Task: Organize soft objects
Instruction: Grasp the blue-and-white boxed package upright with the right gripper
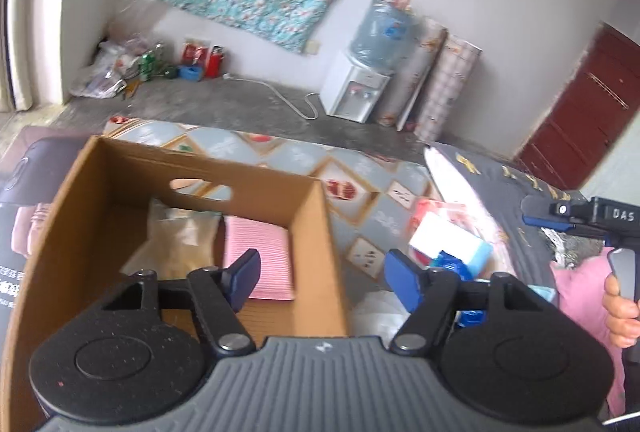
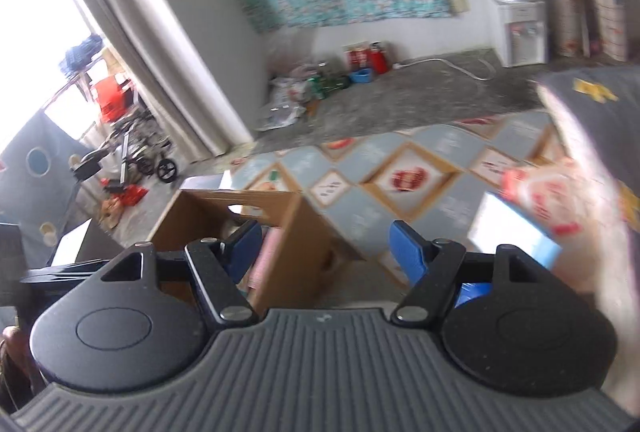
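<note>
Progress partial: brown cardboard box [image 1: 312, 232] is holding folded pink ribbed cloth [image 1: 260, 256] and beige packet [image 1: 180, 236]. You are carrying left gripper [image 1: 320, 274] and right gripper [image 2: 322, 248] wide, nothing between. Red-white soft pack [image 1: 440, 210] and white-blue block [image 1: 444, 244] are waiting on patterned mat [image 1: 360, 172].

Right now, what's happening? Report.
Left gripper open, empty. Right gripper open, empty. Pink cloth in cardboard box. Nothing blocking.

Open cardboard box [image 1: 312, 232], lower left of frame, upright on patterned mat. Inside, flat on bottom: pink ribbed cloth [image 1: 258, 256], beige crumpled item [image 1: 180, 244] just left. White-blue pack [image 1: 448, 244] outside, right.
</note>
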Demonstrator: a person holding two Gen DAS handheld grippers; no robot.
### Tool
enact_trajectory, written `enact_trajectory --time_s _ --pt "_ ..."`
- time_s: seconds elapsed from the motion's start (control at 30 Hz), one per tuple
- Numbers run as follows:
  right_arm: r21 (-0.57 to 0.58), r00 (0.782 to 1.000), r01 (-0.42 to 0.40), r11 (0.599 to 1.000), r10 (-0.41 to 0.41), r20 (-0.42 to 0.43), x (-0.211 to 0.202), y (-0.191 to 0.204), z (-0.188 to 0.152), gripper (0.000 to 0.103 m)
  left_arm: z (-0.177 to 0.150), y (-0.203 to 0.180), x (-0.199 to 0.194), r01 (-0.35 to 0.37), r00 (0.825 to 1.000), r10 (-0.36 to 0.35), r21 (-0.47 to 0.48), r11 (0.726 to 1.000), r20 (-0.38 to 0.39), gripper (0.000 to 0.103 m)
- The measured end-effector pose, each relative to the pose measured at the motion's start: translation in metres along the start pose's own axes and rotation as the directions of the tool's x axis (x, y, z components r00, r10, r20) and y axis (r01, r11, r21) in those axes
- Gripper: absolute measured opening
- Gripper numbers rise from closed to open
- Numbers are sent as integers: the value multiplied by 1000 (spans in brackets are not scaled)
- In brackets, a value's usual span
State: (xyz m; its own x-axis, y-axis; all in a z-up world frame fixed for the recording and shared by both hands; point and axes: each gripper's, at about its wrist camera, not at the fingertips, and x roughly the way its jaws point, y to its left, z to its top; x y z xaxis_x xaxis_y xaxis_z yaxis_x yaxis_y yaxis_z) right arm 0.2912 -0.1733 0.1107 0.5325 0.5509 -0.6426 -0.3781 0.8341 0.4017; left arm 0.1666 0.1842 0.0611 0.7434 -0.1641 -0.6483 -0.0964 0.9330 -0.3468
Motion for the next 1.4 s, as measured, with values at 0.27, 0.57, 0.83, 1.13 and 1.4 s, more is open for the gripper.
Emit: enact_trajectory --time_s 0.27,0.57,0.83,1.13,1.4 --pt "130 998 44 991 -49 33 -56 -87 -60 71 -38 -87 18 60 996 -51 126 990 -74 73" --pt "241 995 59 969 -77 67 -76 -152 -111 71 -87 -166 57 196 975 -177 148 969 -132 69" --pt "266 994 76 961 -93 53 -68 -186 -116 71 -116 -216 96 219 971 -190 233 947 -142 61" --pt "196 998 49 979 -40 -49 6 -205 -36 71 -73 -188 127 136 984 -127 70 988 -123 51" --pt "128 963 119 985 -83 -258 126 -231 -3 55 -54 -147 131 91 988 -97 -53 994 -120 47"
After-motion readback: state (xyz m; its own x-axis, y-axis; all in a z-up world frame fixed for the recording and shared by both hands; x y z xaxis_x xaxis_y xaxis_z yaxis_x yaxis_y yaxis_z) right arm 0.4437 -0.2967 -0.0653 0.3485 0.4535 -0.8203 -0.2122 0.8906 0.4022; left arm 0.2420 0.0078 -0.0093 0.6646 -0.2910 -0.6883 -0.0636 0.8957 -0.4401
